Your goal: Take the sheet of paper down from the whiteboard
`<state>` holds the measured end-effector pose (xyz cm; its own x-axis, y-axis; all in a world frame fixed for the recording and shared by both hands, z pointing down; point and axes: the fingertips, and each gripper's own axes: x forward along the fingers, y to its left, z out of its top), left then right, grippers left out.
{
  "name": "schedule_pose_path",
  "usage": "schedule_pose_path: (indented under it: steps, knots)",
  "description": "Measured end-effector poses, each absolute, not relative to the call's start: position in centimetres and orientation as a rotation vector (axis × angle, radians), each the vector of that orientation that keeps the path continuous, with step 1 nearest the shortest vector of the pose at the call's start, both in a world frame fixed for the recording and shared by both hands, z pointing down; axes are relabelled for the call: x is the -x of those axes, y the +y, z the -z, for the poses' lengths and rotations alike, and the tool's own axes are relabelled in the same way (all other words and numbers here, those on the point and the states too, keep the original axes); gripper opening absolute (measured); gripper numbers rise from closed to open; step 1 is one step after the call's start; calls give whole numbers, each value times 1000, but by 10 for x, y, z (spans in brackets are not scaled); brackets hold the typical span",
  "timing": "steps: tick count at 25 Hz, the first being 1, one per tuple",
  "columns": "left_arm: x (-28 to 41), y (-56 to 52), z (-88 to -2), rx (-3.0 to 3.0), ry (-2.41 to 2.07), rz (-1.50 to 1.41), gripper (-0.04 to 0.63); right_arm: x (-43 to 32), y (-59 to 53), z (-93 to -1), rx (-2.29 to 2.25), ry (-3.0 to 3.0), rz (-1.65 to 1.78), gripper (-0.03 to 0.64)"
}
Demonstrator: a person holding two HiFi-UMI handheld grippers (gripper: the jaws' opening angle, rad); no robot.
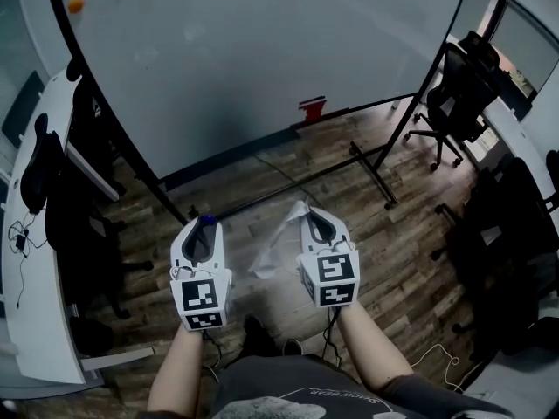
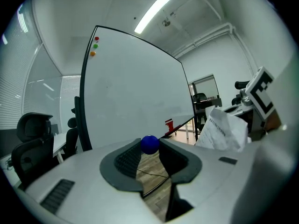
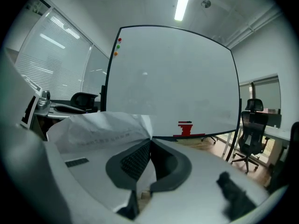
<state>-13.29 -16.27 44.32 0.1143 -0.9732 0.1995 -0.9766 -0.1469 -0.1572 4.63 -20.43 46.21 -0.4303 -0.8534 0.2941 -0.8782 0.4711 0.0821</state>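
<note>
The right hand-held gripper (image 3: 150, 141) has its jaws pressed together on an edge of the sheet of paper (image 3: 100, 127), which bunches and droops to its left, crumpled and hanging over the wooden floor (image 1: 288, 173) between the two tools. The sheet looks to be already off the board, so the step in hand is probably carrying it clear. Doing that well means a firm pinch on the thin edge, keeping the loose bulk from catching on the other tool, and no tugging that could tear it. The left hand-held gripper (image 2: 150, 146) stands partly spread, its tips pinching a small blue magnet (image 2: 149, 144), likely the one that pinned the sheet. Farther off, the whiteboard (image 1: 262, 51) stands bare apart from coloured magnets (image 3: 117, 46) at its top left corner and a small red object (image 3: 185, 128) on its lower edge.
</note>
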Motion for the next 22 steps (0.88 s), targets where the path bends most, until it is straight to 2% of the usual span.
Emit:
schedule_pose_path:
  steps: [9,22]
  knots:
    - [88,-112,-449,-2277,-2094,-453,126,-84,-168,-470,-1382,-2490,-155,23]
    - [62,-80,-433,-2288,-2104,-353,126,-103,-135,-471,-1373,-2497,-196,23]
